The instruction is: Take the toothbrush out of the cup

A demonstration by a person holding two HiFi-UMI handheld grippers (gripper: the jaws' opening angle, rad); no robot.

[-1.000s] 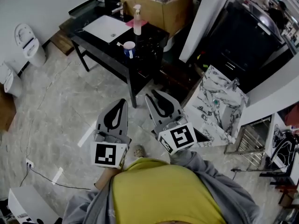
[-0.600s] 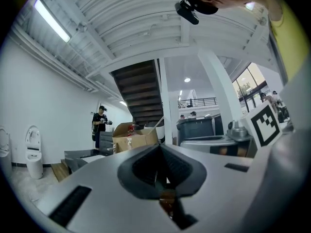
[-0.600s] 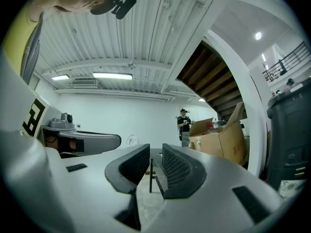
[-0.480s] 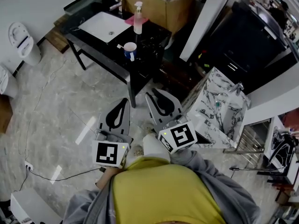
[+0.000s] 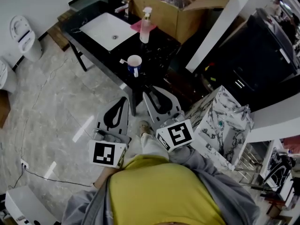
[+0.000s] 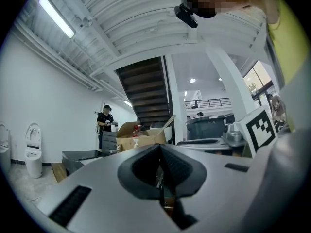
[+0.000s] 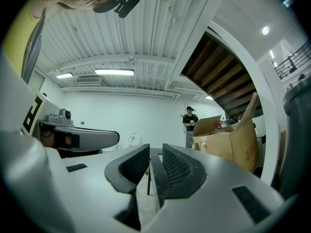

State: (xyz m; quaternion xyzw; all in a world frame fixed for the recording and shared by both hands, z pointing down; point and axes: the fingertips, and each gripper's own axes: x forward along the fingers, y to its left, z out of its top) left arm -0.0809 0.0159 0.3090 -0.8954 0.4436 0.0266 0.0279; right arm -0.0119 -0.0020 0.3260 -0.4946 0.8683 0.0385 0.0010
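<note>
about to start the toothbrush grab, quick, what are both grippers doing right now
Left gripper: closed, holding nothing.
Right gripper: open, empty.

Countertop [image 5: 158, 45] was noted as glossy black; basin [image 5: 105, 29] smooth white. Cardboard box [image 5: 161, 15] was matt brown. Floor [image 5: 51, 102] was polished, marble-veined. Shells of left gripper [image 5: 123, 101] and right gripper [image 5: 151, 92] were matt grey plastic, pads [image 7: 179, 168] ribbed black.
</note>
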